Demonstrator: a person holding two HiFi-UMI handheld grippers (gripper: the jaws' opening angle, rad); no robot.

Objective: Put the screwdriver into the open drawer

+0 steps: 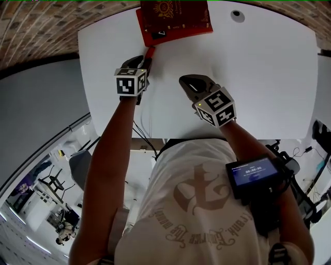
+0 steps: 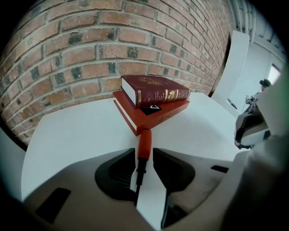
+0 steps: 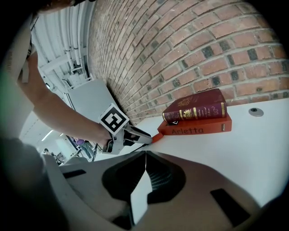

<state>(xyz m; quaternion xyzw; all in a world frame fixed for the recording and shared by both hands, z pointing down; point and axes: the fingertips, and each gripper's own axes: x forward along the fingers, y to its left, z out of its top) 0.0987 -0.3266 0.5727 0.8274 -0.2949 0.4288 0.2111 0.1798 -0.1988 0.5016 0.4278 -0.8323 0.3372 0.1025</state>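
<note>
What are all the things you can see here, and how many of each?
Flat-topped table: one, white, against the wall.
Brick wall: one, reddish-brown, behind the table.
Hardcover book with gold print: one, dark red, stacked on the other book.
Larger flat book: one, orange-red, on the table by the wall.
Plastic-handled screwdriver: one, orange handle and black shaft, lying on the table by the orange-red book's corner.
Round cable hole: one, grey, far right of the table.
Drawer: none in view.
Left gripper: one, grey, open around the screwdriver.
Right gripper: one, grey, shut, empty.
</note>
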